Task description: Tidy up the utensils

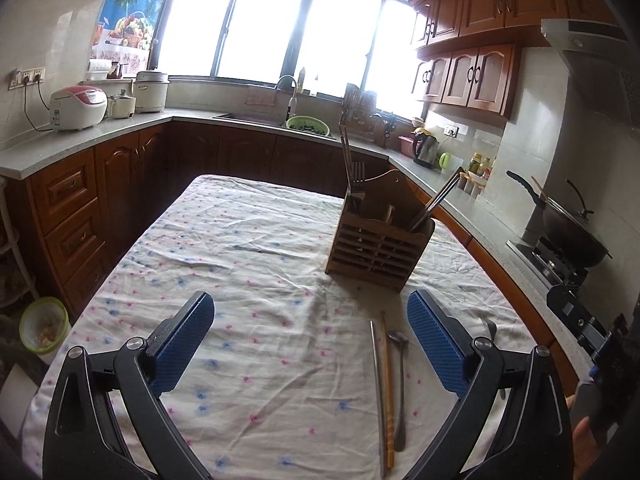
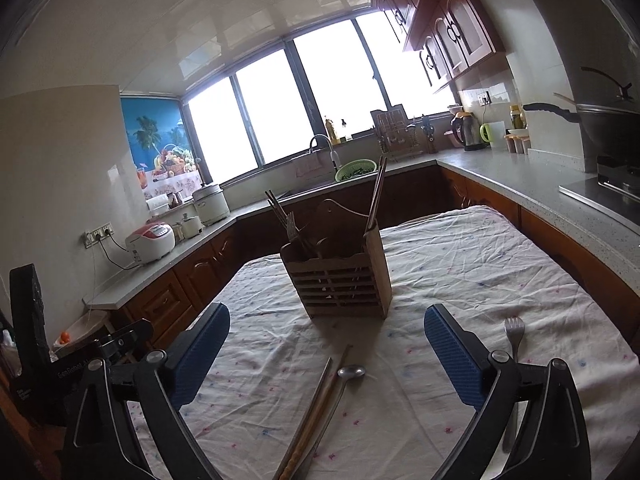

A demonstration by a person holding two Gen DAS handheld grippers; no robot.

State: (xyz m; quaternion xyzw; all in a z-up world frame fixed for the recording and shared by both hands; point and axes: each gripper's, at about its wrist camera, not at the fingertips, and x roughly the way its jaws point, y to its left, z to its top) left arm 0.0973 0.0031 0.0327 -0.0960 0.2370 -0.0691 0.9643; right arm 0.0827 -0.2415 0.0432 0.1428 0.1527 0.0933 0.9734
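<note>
Standing on the crumpled floral tablecloth (image 1: 248,240), thin white cotton dotted with pink and blue sprigs, is a slatted wooden utensil holder (image 1: 378,236), boxy with a curved back panel, at about one o'clock from the left gripper (image 1: 310,344) and twelve o'clock from the right gripper (image 2: 326,356). Both grippers hover over the cloth with their ribbed blue pads spread wide, nothing between them. The holder's compartments carry forks (image 1: 357,184) with chopsticks at one end and a slanting bundle of metal chopsticks (image 1: 438,200) at the other; how many pieces each bundle has I cannot tell. Loose on the cloth lie three long pieces side by side, at five o'clock from the holder in the left view: one grey metal chopstick (image 1: 377,392), one wooden chopstick (image 1: 387,392) touching it, and one steel spoon (image 1: 399,380) just beside them. One steel fork (image 2: 513,336) lies apart at three o'clock, partly hidden behind the right gripper's outer finger.
</note>
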